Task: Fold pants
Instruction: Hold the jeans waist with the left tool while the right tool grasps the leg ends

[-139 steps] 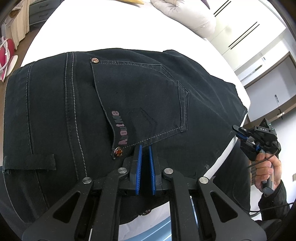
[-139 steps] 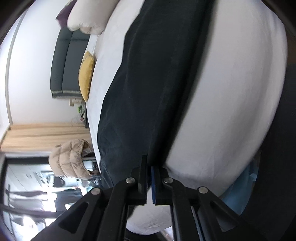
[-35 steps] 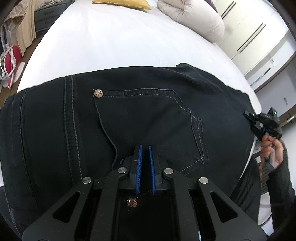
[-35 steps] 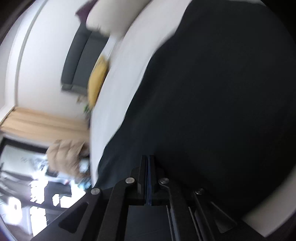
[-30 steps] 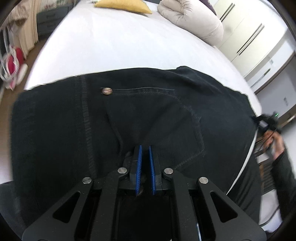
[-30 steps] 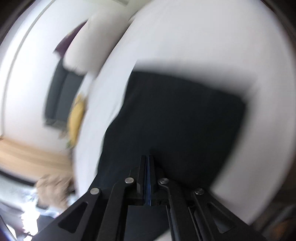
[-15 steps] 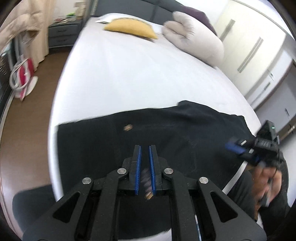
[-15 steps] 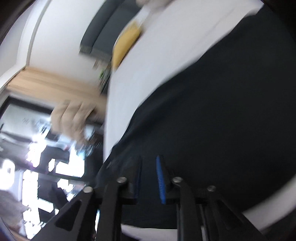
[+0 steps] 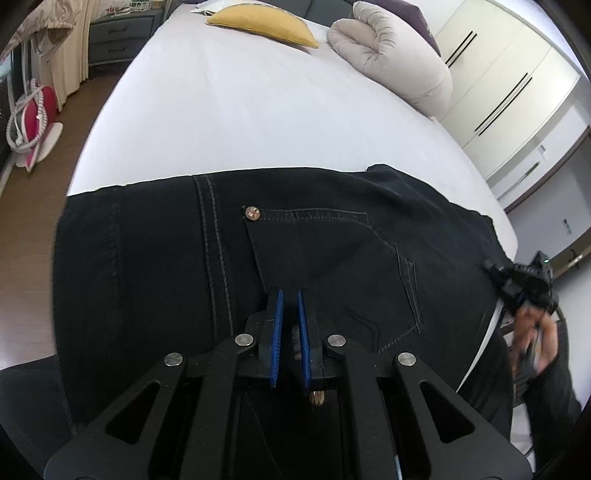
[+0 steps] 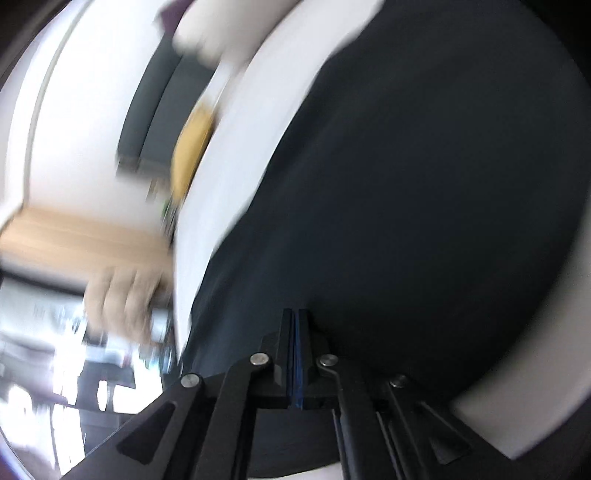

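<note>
1. The black denim pants (image 9: 155,266) lie folded across the near end of a white-sheeted bed (image 9: 229,110), back pocket up, with a copper rivet (image 9: 252,213) at the pocket's corner and pale double stitching running down the seam.
2. The left claw (image 9: 289,310) sits low over the pocket area, its blue pads nearly together with a narrow fold of the dark cloth pinched between them.
3. The right claw (image 9: 496,268) appears at the right edge of the left wrist view, at the far right border of the pants, carried by a hand (image 9: 532,332) in a dark sleeve.
4. In the right wrist view, which is blurred, the right claw (image 10: 296,317) has its blue pads pressed flat together; whether any cloth is caught between them cannot be told, though the pants (image 10: 424,184) fill the view just past the tips.
5. Farther up the bed rest a yellow crescent cushion (image 9: 262,20) and a rolled pale grey duvet (image 9: 391,55).
6. Beyond the bed stand cream wardrobe doors (image 9: 506,85) with dark slim handles; a red and white object (image 9: 35,122) stands on the wooden floor at left.
</note>
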A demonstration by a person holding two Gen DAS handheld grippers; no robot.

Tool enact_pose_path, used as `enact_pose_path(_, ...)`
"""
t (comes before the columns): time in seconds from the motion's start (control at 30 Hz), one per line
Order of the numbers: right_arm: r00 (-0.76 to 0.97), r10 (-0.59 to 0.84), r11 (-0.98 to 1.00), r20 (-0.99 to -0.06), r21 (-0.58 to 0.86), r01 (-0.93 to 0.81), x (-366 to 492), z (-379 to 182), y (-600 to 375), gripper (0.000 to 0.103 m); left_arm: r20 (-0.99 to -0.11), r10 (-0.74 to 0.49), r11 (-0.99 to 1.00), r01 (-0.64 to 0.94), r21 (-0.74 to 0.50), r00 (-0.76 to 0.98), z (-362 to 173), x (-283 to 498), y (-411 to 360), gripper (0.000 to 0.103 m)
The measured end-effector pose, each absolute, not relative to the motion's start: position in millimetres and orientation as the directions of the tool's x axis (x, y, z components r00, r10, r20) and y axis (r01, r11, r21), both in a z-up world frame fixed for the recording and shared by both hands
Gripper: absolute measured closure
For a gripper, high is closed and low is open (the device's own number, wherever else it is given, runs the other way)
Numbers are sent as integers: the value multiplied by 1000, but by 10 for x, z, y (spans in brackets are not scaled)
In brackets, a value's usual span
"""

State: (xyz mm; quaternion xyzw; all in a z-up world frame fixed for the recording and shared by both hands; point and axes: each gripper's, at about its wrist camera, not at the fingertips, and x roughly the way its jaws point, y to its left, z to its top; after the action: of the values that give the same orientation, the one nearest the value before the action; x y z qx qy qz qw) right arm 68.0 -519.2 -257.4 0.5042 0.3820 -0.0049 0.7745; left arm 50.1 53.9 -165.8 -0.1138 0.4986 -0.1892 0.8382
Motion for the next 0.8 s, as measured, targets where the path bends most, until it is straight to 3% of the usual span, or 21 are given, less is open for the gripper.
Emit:
enact_pose_path(0.1, 753, 134, 470, -644, 710, 524, 382, -2408, -6092, 97, -823, -361, 932, 178, -315, 439, -1576, 373, 587, 95)
enact_pose_path(0.17, 720, 5, 451, -694, 644, 618, 211, -2261, -6500, 83, -831, -335, 942, 163, -292, 443, -1510, 342, 566, 95)
enact_pose_path(0.23, 725, -71, 467, -685, 619, 631, 83, -2039, -6698, 49, -824, -350, 937, 186, -297, 445, -1404, 370, 401, 95)
enact_pose_path(0.3, 751, -108, 509, -652, 612, 605, -19, -1861, -6757, 37, -806, -394, 918, 235, -320, 442, -1293, 399, 143, 95)
enact_pose_path(0.43, 784, -49, 434, -619, 693, 575, -220, -2009, -6894, 37, -754, -547, 831, 345, -436, 365, -1175, 551, -524, 95)
enact_pose_path(0.57, 809, 41, 299, -586, 780, 550, -176, -2367, -6796, 38, -756, -584, 791, 417, -448, 295, -1268, 672, -1067, 95)
enact_pose_path(0.8, 854, 85, 194, -514, 849, 491, -160, -2529, -6928, 40, -798, -575, 803, 308, -510, 179, -1691, 630, -993, 95)
